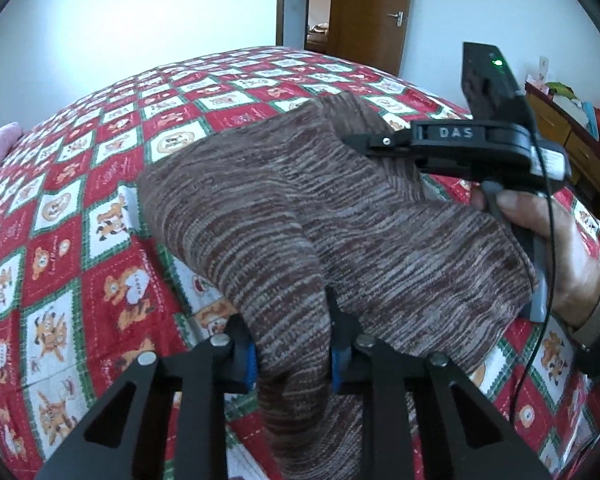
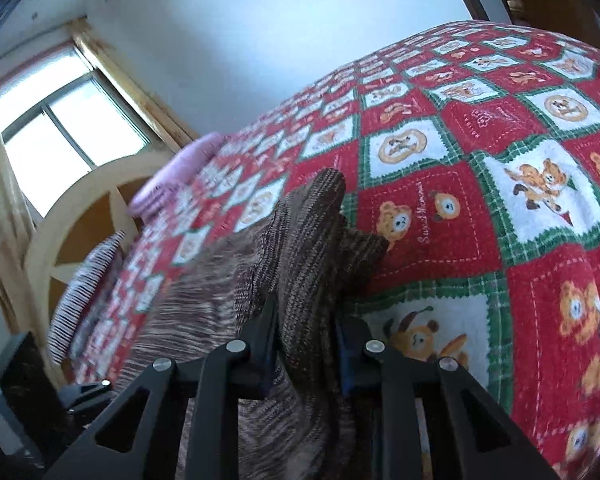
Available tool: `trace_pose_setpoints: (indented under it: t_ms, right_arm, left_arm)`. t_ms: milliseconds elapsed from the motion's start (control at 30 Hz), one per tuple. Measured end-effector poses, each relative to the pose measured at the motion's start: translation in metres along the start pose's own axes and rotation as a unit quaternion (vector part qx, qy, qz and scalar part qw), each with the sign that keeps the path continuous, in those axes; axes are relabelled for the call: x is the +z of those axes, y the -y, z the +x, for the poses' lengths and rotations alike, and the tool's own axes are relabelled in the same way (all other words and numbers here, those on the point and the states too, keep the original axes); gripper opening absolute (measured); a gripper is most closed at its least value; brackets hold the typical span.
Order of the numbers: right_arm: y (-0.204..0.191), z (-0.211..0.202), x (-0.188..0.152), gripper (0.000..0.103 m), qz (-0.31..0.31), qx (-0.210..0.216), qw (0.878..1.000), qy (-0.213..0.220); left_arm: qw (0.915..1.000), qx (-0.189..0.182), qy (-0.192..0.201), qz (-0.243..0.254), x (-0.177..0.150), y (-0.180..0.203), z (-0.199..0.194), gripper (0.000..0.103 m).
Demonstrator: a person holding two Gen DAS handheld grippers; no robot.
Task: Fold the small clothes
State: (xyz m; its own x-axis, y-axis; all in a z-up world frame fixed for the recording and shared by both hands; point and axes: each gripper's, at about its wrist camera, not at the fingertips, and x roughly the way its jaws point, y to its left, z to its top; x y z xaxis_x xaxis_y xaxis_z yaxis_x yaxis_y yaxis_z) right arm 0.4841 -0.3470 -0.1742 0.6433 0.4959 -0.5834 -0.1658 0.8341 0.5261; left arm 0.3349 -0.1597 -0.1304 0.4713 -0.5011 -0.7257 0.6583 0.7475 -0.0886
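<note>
A brown striped knit garment (image 1: 300, 216) hangs lifted above the bed, stretched between both grippers. My left gripper (image 1: 294, 360) is shut on one bunched edge of it at the bottom of the left wrist view. My right gripper (image 2: 306, 344) is shut on another edge of the garment (image 2: 300, 240), which bunches up between its jaws. The right gripper (image 1: 452, 148) also shows in the left wrist view, held by a hand (image 1: 548, 240) at the garment's far right side. The garment's lower part is hidden behind the gripper frames.
The bed carries a red, white and green bear-print cover (image 1: 100, 200). A pink pillow (image 2: 172, 176) and a striped pillow (image 2: 88, 280) lie near the wooden headboard (image 2: 80, 208). A wooden dresser (image 1: 572, 136) stands right; a door (image 1: 372, 12) is behind.
</note>
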Motion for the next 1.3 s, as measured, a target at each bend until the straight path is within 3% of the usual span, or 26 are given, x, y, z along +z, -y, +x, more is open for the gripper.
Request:
trace_pose_setpoints:
  t_ms: [400, 733, 1300]
  right_arm:
    - [-0.043, -0.03, -0.027, 0.024, 0.006, 0.043, 0.999, 0.005]
    - [-0.088, -0.05, -0.053, 0.024, -0.012, 0.063, 0.998, 0.005]
    - [-0.195, -0.008, -0.099, 0.023, -0.053, 0.118, 0.991, -0.046]
  left_arm:
    - [0.9996, -0.009, 0.011, 0.024, -0.01, 0.007, -0.052, 0.025]
    - [0.9995, -0.011, 0.027, 0.009, -0.041, -0.004, -0.095, 0.025]
    - [0.9959, 0.029, 0.054, -0.066, -0.113, -0.063, -0.165, 0.025]
